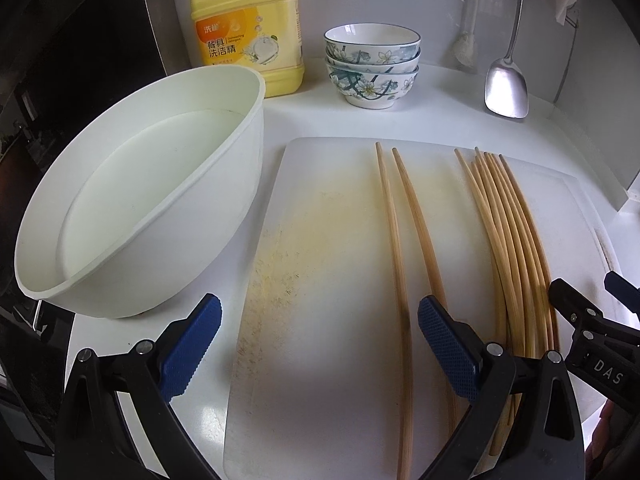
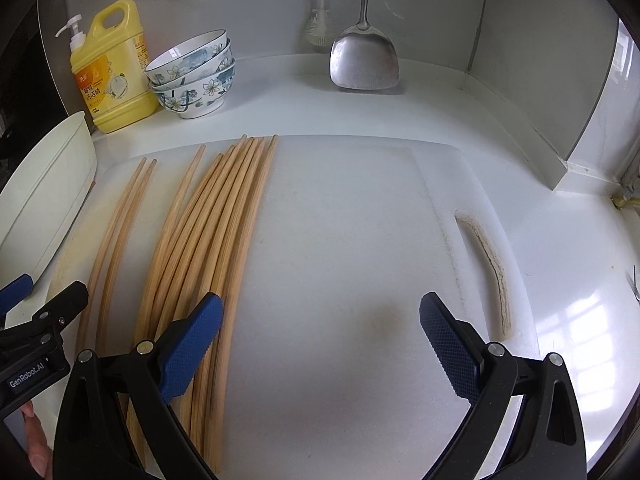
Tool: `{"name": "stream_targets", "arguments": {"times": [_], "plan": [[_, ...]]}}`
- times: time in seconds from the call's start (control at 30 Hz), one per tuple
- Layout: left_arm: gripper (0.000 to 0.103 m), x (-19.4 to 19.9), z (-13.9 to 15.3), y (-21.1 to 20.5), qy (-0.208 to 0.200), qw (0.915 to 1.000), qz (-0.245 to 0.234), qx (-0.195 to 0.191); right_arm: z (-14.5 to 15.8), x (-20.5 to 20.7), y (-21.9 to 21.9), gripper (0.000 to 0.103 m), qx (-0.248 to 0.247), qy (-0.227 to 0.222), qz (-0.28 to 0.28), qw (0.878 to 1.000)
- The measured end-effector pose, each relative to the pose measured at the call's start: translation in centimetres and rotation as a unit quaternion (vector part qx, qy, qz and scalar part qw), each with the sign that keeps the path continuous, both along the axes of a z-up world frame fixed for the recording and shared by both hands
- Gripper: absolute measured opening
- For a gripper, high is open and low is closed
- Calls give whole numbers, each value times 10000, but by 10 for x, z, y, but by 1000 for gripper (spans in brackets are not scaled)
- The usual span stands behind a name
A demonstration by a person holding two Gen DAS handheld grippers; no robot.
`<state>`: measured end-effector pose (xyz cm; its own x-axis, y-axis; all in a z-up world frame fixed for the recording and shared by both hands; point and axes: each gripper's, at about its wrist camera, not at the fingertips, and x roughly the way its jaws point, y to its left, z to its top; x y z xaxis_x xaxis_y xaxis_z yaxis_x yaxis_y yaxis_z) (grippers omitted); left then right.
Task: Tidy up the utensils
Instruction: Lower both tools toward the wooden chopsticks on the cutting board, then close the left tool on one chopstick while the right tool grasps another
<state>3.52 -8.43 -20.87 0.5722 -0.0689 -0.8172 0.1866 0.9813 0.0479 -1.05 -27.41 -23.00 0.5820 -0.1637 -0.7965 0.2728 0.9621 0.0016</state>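
Two bamboo chopsticks lie apart from the rest on a white cutting board, running front to back. A bundle of several chopsticks lies to their right. My left gripper hovers open over the board's near end, its right finger above the loose pair. In the right wrist view the bundle passes under the left finger of my open right gripper, and the loose pair lies further left. Neither gripper holds anything. Each gripper shows at the edge of the other's view.
A white basin stands left of the board, touching its edge. At the back are a yellow detergent bottle, three stacked floral bowls, a hanging metal spatula and a brush. The board's right half is bare.
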Motion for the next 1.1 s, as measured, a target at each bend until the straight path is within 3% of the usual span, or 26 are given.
{"name": "stream_targets", "arguments": {"times": [0.23,0.7,0.93,1.03,1.1], "plan": [[97,2,-6,-3,49,10000,11,51,-3,7,4,94,-245,126,49,9996],[97,8,-10,-5,47,9998,148,80,-3,0,-20,94,-178,85,-50,9998],[97,12,-10,-20,-150,9994,69,320,-1,5,-19,93,-258,-41,0,9997],[88,8,-10,-24,-231,9992,-11,315,-1,6,-18,90,-236,-96,89,9996],[80,5,-10,-26,-250,9994,-80,239,0,6,-16,80,-202,-137,160,9996]]}}
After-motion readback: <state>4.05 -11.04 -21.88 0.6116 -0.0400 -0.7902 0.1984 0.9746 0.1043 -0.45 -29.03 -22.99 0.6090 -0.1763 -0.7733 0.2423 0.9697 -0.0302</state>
